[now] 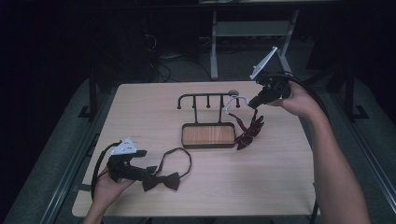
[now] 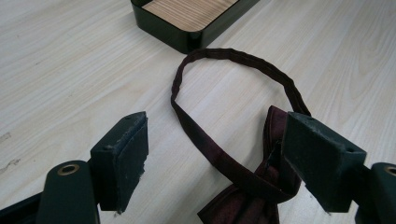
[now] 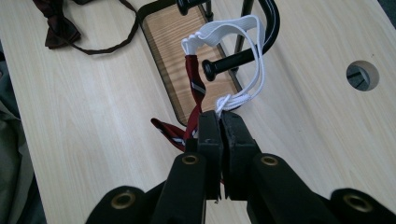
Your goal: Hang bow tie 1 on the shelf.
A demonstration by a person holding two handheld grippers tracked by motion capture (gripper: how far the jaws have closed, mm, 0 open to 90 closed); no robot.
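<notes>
**One bow tie at the rack, one still on the bench**

A pale wood-grain bench (image 1: 140,107) stands in a dark room, with metal frame legs and cables on the floor beyond it. Near its middle sits a black metal peg rack with a wooden tray base (image 1: 208,135).

The right gripper (image 3: 220,116) has its jaws pressed together on the white elastic strap (image 3: 233,28) of a dark red striped bow tie (image 1: 249,130). The strap loops just ahead of the jaws around a black peg (image 3: 231,60), while the tie hangs below the gripper, beside the tray. Whether the loop is fully seated on the peg is hard to tell; the hanging looks nearly done, with only the release left.

The left gripper (image 2: 215,154) has its jaws apart, straddling a dark maroon bow tie with a thin fabric neck loop (image 2: 233,79) lying flat on the bench. The bow is just inside the jaw nearer the rack, and the loop stretches ahead toward the tray. This tie appears not yet grasped, so picking it up and hanging it seems still to come.
</notes>
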